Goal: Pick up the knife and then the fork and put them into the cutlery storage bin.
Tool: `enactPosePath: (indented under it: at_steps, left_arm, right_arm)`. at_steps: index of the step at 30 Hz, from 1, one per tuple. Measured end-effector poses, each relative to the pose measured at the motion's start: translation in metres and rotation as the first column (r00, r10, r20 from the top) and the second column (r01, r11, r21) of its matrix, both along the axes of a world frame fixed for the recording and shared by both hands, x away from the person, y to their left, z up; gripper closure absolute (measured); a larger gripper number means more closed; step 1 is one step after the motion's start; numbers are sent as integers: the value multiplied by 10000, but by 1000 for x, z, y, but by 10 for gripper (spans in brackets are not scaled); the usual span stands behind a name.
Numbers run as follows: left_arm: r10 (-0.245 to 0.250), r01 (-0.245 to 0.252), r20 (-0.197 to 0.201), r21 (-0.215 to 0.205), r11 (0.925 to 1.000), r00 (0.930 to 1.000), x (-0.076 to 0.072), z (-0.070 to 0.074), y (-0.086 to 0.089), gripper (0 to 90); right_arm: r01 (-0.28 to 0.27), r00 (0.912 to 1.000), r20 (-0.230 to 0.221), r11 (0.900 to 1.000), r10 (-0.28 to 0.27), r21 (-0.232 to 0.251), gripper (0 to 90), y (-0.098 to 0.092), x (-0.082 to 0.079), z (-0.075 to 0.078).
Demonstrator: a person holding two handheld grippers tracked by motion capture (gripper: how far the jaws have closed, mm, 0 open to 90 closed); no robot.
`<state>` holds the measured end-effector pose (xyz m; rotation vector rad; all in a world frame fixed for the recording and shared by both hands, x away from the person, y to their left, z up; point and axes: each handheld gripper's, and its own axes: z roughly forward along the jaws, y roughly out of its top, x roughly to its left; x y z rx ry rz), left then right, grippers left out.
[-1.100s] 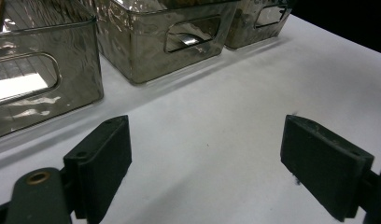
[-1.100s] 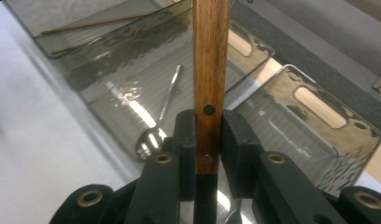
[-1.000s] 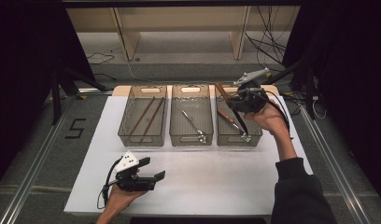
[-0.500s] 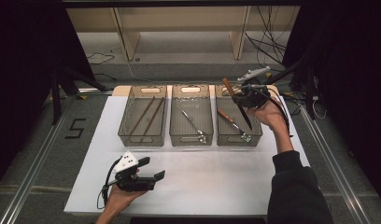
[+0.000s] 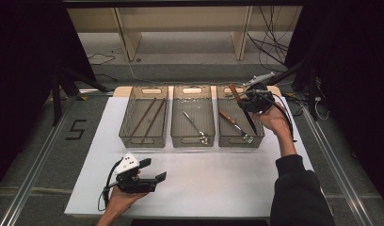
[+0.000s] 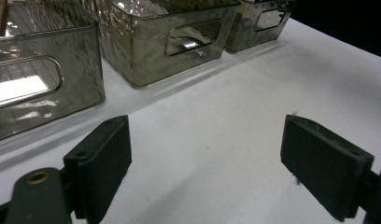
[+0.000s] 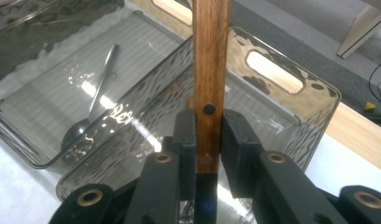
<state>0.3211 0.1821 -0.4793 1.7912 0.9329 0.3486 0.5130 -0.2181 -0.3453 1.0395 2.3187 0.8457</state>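
At the upper right of the high view, the right claw (image 5: 250,100) is clamped on a wooden-handled knife (image 7: 210,70), poised over the right-hand clear plastic bin (image 5: 225,136) for sorting. The left claw (image 5: 152,170) rests wide open and empty on the white surface (image 5: 218,179).

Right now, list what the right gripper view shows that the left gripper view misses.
Right gripper view: the right tongs shut on a wooden-handled knife, held above a clear bin, with a spoon lying in the next bin. Left gripper view: the left tongs wide open and empty over the white table, facing the bins' near walls with their handle cut-outs. Shared: smoky clear bins and the white table.
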Motion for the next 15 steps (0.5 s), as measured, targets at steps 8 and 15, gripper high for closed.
enactPosePath:
  at_steps: [8,15]
  left_arm:
    - [-4,4,-8,3,10000,10000,0,0,0,161]
    - [-14,14,-11,15,10000,10000,0,0,0,161]
  right_arm:
    - [92,9999,-97,9999,-93,-93,770,-2,1,-7]
    - [133,9998,-155,9999,-134,-31,770,-5,1,-11]
